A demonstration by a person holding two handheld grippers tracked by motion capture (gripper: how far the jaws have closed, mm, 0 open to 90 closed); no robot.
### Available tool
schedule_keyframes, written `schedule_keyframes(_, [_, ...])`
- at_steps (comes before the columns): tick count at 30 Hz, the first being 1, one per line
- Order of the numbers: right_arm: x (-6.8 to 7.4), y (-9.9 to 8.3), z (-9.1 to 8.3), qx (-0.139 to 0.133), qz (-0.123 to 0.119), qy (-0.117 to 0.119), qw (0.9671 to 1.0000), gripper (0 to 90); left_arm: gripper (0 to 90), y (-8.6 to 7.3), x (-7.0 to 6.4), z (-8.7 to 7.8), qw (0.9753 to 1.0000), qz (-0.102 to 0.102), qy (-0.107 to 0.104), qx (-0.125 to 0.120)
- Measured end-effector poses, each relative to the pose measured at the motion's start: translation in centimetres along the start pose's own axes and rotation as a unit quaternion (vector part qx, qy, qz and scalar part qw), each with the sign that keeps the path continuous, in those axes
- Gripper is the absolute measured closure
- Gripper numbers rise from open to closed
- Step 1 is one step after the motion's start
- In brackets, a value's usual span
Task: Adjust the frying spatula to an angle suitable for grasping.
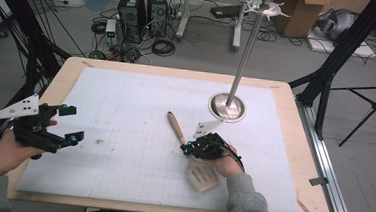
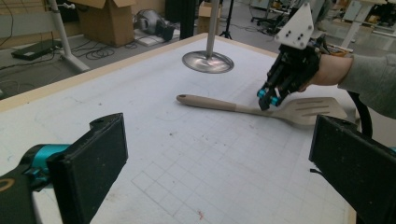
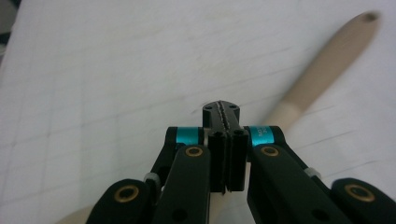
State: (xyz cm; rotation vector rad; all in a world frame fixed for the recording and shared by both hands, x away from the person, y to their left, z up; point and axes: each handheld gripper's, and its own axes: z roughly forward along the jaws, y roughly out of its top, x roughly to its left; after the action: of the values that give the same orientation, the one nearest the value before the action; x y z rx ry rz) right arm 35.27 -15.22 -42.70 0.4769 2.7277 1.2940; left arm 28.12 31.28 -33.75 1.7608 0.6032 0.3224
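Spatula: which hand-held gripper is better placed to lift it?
Right. The right hand-held gripper sits at the spatula neck, jaws together over it; the left hand-held gripper hangs open, far off.

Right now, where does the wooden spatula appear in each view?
High view: the wooden spatula lies right of centre on the white mat, under the right tool.
Left gripper view: upper right, handle pointing left, the right tool at its neck.
Right gripper view: handle runs to the upper right, beyond the shut jaws.
Shared landmark: the handle's hanging hole.
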Motion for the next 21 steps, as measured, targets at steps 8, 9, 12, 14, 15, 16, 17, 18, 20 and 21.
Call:
schedule_keyframes(8, [-2.3, 0.5, 1.1, 0.004, 0.033, -0.061, 0.9976, 90.0, 4.9, -0.3, -0.2, -0.7, 0.9999, -0.001, 0.011, 0.000])
schedule_keyframes(9, [-2.5, 0.4, 1.3, 0.011, 0.037, -0.067, 0.9970, 90.0, 4.8, -0.4, -0.3, -0.9, 0.9999, -0.001, 0.014, 0.001])
schedule_keyframes(12, [-3.1, 0.3, 1.7, 0.019, 0.051, -0.075, 0.9957, 90.0, 4.8, -0.6, -0.3, -1.5, 0.9998, -0.003, 0.021, 0.001])
schedule_keyframes(14, [-3.4, 0.5, 1.9, 0.014, 0.051, -0.079, 0.9955, 90.0, 4.9, -0.8, -0.4, -1.9, 0.9997, -0.003, 0.026, 0.002])
schedule_keyframes(15, [-3.7, 0.8, 2.1, 0.015, 0.055, -0.081, 0.9951, 90.0, 4.9, -0.9, -0.4, -2.1, 0.9995, -0.006, 0.030, 0.002])
schedule_keyframes(16, [-3.8, 0.9, 2.2, 0.015, 0.053, -0.084, 0.9950, 90.0, 4.8, -1.0, -0.5, -2.3, 0.9995, -0.007, 0.031, 0.002])
schedule_keyframes(17, [-3.8, 0.9, 2.2, 0.015, 0.053, -0.084, 0.9950, 90.0, 4.8, -1.1, -0.5, -2.5, 0.9994, -0.006, 0.034, 0.003])
schedule_keyframes(18, [-3.9, 1.1, 2.4, 0.014, 0.054, -0.080, 0.9953, 90.0, 4.9, -1.2, -0.5, -2.7, 0.9993, -0.008, 0.036, 0.002])
schedule_keyframes(20, [-4.0, 1.4, 2.8, 0.020, 0.051, -0.076, 0.9956, 90.0, 4.9, -1.4, -0.6, -3.2, 0.9991, -0.010, 0.042, 0.003])
schedule_keyframes(21, [-4.0, 1.4, 3.0, 0.021, 0.048, -0.078, 0.9956, 90.0, 4.9, -1.5, -0.7, -3.4, 0.9989, -0.012, 0.045, 0.003])
